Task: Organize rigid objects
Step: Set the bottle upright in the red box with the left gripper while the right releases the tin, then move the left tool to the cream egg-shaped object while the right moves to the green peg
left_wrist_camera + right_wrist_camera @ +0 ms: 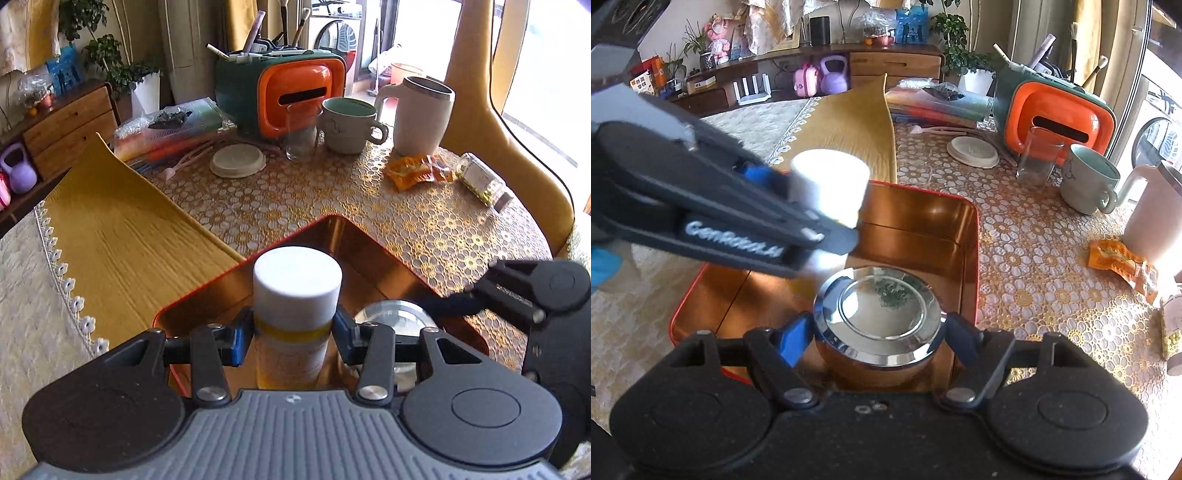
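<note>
Left wrist view: left gripper (294,334) clamps a white-capped bottle (295,295) upright over the tin (373,240). Right gripper (875,334) spans the steel jar (877,314) wide, pads at its lid rim, jar seemingly resting in the tin. Lower the bottle straight down at 10 o'clock of the jar — keep it vertical, clear of the lid — then release.

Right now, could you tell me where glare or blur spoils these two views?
Left wrist view: the window at right is blown out; the white-capped bottle stays sharp. Right wrist view: sunlight overexposes that bottle's cap, the left gripper is blurred, and the chrome tin mirrors the room.
</note>
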`<move>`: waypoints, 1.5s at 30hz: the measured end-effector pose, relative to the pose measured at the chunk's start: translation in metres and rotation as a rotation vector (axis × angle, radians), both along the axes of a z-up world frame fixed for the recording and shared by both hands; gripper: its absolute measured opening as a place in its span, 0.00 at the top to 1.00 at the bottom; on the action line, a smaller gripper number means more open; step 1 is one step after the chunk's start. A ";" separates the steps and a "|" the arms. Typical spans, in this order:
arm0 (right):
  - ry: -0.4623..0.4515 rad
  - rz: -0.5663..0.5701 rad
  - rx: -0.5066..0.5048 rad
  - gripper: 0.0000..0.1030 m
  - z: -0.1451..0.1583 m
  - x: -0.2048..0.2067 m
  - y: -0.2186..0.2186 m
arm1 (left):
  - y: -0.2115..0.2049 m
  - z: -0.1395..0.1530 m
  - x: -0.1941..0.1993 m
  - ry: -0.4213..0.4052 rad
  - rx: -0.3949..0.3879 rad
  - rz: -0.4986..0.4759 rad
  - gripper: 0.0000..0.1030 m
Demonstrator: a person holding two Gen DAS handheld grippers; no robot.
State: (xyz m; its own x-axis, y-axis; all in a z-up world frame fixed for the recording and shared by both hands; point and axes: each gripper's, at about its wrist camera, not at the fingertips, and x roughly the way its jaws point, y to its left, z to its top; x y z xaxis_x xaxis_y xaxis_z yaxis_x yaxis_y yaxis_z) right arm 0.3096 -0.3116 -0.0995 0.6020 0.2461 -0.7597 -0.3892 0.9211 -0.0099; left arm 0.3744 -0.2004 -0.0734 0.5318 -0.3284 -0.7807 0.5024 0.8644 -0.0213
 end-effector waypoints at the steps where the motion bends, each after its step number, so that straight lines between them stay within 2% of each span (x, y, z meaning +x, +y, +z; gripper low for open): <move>1: 0.002 0.001 -0.001 0.26 -0.001 0.000 0.001 | -0.002 -0.001 0.003 0.000 -0.001 0.002 0.57; 9: -0.002 0.010 -0.020 0.27 -0.005 0.005 0.007 | -0.023 -0.021 0.021 0.028 0.043 -0.022 0.57; 11: -0.004 0.015 -0.024 0.30 -0.005 0.005 0.007 | -0.024 -0.028 0.025 0.042 0.046 -0.023 0.57; 17: 0.009 0.010 -0.016 0.30 -0.006 0.006 0.005 | -0.022 -0.041 0.027 0.078 0.053 -0.015 0.57; 20: 0.006 0.015 -0.006 0.26 -0.004 0.003 0.005 | -0.021 -0.041 0.025 0.079 0.059 -0.014 0.57; 23: 0.000 0.010 0.000 0.26 -0.001 -0.002 0.005 | -0.019 -0.035 0.021 0.071 0.051 -0.009 0.55; 25: -0.004 0.001 0.006 0.26 0.002 -0.003 0.003 | -0.016 -0.030 0.017 0.067 0.035 -0.011 0.47; 27: -0.007 -0.008 0.013 0.26 0.005 -0.005 0.002 | -0.012 -0.024 0.011 0.055 0.021 -0.012 0.43; 45: -0.051 -0.061 0.076 0.22 0.047 -0.043 0.003 | 0.038 0.036 -0.059 -0.042 -0.037 0.032 0.43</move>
State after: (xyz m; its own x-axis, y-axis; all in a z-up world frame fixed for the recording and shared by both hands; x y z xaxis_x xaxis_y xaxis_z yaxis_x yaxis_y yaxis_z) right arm 0.2666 -0.3084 -0.0521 0.6551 0.2640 -0.7079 -0.3334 0.9418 0.0428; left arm 0.3152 -0.1625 -0.0370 0.5747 -0.3389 -0.7449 0.4754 0.8791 -0.0332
